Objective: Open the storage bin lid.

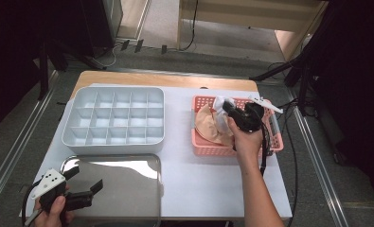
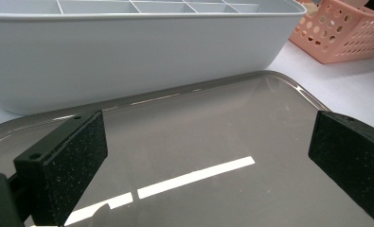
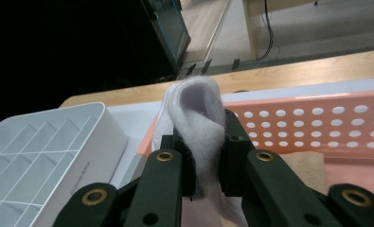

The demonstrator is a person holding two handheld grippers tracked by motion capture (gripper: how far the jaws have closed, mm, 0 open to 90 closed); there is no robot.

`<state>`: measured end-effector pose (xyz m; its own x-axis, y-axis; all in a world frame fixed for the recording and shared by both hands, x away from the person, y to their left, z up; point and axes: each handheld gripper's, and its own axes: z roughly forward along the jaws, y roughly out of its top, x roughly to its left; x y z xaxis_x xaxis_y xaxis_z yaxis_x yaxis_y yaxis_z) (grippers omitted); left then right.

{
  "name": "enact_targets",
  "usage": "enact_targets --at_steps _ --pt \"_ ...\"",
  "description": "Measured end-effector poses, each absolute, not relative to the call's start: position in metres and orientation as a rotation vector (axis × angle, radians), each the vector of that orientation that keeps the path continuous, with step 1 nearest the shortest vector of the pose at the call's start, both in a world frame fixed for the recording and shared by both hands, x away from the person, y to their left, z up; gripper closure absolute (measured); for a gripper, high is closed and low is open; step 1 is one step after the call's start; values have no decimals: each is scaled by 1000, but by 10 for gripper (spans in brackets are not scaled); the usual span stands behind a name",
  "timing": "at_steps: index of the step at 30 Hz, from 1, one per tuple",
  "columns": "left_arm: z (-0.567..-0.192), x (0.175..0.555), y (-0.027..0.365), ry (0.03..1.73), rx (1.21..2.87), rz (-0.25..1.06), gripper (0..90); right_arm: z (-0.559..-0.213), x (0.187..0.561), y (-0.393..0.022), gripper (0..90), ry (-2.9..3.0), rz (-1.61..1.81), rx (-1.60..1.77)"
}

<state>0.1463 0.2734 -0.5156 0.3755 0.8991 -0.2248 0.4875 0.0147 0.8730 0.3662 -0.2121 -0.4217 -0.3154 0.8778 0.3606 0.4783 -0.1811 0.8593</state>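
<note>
i hold a tool in each hand at a white-covered tabletop (image 1: 208,179). my right tool (image 1: 225,108) is over the pink basket (image 1: 274,142) on the right side of the tabletop, and its jaws are clamped on a white sock (image 3: 200,123). in the right gripper view the sock sticks up between the two black jaws, folded over at the top, with the basket's perforated wall behind it. a beige cloth (image 1: 208,126) lies in the basket below and to the left of the tool, just beside my right hand (image 1: 245,137).

my left tool (image 1: 83,187) is at the near left corner, over the shiny metal tray (image 1: 128,189). its jaws stand wide apart with nothing between them; in the left gripper view the bare tray surface shows between the pads (image 2: 75,165).

a white divided organizer box (image 1: 113,118) sits beyond the tray, left of the basket, apart from it. its compartments hold nothing i can see.
</note>
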Motion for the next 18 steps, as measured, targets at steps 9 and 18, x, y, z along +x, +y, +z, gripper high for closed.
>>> enact_targets --at_steps 9,18 --pt "-516 146 272 1252 1631 511 0 -428 342 -211 817 1674 1526 1488" --pt "-517 146 271 1250 1639 516 0 -424 328 -210 817 1651 1557 1457"
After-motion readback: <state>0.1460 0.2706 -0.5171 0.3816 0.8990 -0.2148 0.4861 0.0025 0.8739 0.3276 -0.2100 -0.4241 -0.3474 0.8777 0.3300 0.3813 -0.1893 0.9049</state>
